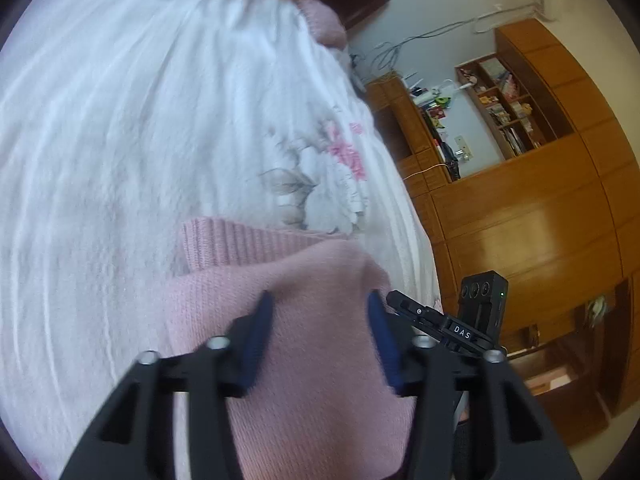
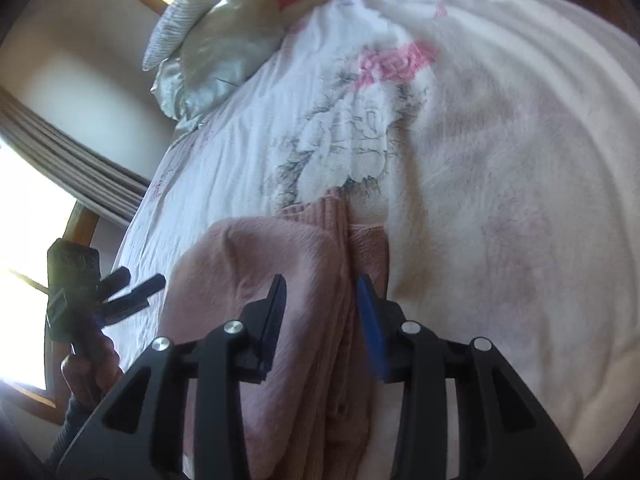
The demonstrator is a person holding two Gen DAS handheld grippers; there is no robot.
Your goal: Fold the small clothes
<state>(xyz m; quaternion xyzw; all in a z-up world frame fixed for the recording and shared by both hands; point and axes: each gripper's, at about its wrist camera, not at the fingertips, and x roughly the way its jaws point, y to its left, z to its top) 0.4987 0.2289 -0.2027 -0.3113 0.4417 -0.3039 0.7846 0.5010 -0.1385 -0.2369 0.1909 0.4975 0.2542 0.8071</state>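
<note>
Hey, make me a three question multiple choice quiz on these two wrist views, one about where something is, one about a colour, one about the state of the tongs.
1. Where does the sweater lie?
A. on the wooden wardrobe
B. on the floral bedspread
C. on the floor

2. What colour is the sweater?
A. pink
B. green
C. black

3. How do the left tongs and right tongs stand?
A. both open
B. both shut on cloth
C. one open, one shut

Answers:
1 B, white flowered bedspread surrounds it.
2 A, pink knit in both views.
3 A, each pair shows a gap with sweater visible between.
</note>
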